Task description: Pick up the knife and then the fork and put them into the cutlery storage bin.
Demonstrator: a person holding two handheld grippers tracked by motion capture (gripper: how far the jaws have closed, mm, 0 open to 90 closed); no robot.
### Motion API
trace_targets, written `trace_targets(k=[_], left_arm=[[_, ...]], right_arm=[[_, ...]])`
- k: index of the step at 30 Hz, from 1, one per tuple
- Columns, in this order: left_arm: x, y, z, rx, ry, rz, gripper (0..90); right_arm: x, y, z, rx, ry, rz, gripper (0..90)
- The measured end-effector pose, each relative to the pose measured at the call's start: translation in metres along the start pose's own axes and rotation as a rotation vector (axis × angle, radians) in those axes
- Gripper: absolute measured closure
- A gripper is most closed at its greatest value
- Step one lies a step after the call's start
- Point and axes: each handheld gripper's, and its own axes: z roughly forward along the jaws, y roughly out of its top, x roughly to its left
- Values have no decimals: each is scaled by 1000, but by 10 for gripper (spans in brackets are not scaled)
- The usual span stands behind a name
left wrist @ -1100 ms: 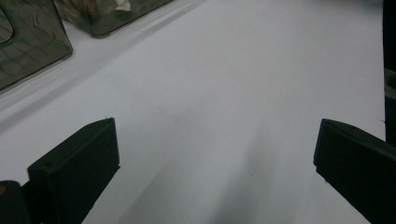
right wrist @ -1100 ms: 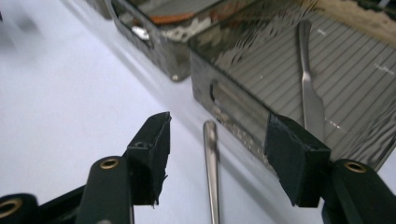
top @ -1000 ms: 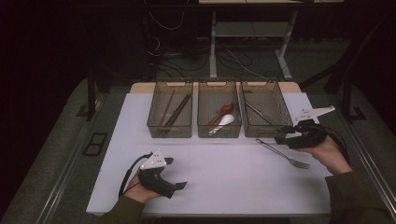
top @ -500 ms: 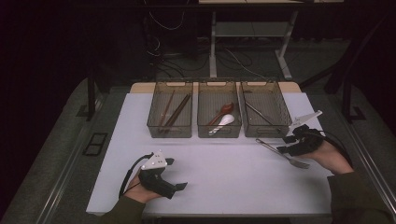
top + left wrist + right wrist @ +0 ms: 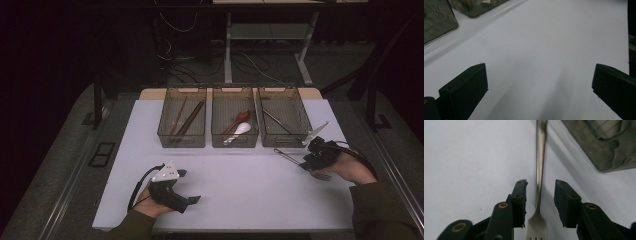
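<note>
**Fork between my jaws, not yet gripped**

I take the fork [image 5: 538, 195] as my landmark, because it is the thing I work on now. It lies flat on the white surface [image 5: 240, 190], near the right edge, with the tines toward me and the handle pointing away toward the bins.

Nearest to me, my right gripper [image 5: 540, 195] stands low over the fork. I hold it along the handle so that the jaws come down one on each side of the thin neck, just above the tines. The jaws are partly open: there is a small gap on both sides of the metal, and I see no contact yet. I judge that the next step is to close them on the neck.

Far to the left of the fork, my left gripper [image 5: 172, 192] rests on the surface, wide open and holding nothing. It waits there, I think, so that it does not disturb the right hand.

Beyond the fork stand three transparent bins in a row. The right bin [image 5: 282, 122], closest to the fork's handle, already has metal cutlery inside, so I judge the fork belongs there. The middle bin [image 5: 234, 125] holds spoons [image 5: 239, 129], one reddish and one white. The left bin [image 5: 182, 125], farthest from the fork, holds chopsticks [image 5: 185, 120].
</note>
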Motion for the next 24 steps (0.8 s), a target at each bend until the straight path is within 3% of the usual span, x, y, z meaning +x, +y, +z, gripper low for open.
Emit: trace_targets(k=[7, 24], left_arm=[[0, 0, 0, 0, 0, -1, 0], [0, 0, 1, 3, -2, -4, 0]], right_arm=[[1, 4, 5, 61, -5, -9, 689], [-3, 12, 16, 125, 16, -37, 777]])
